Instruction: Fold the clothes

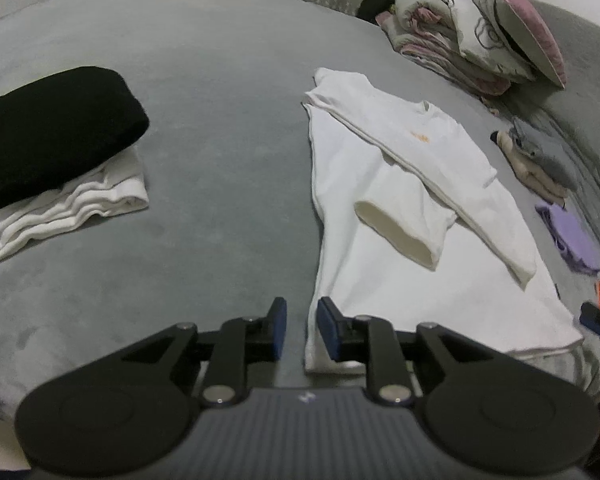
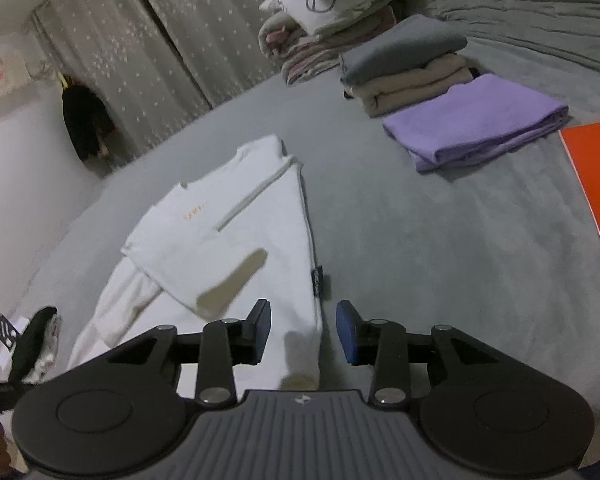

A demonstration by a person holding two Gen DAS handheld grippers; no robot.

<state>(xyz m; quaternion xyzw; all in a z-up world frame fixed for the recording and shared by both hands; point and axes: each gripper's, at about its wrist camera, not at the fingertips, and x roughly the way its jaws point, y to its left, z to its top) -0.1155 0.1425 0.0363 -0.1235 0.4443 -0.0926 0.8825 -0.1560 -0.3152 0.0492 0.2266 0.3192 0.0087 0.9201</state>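
Where hand-held gripper (image 1: 302, 328) hovers: shirt (image 1: 384, 200) (edge).

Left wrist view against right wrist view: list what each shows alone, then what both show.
Left only: a black garment stacked on folded white cloth, and the left claw, open at the white shirt's hem corner.
Right only: the curtain, and the right claw, open over the hem.
Both: the shirt with sleeves folded in, the purple pile, grey-and-beige stack, orange sheet, bedding heap.

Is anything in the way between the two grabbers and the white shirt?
No. The white shirt lies flat on the grey bed, and its near hem sits right by the left gripper and right gripper. Both are open, with nothing visible blocking them.
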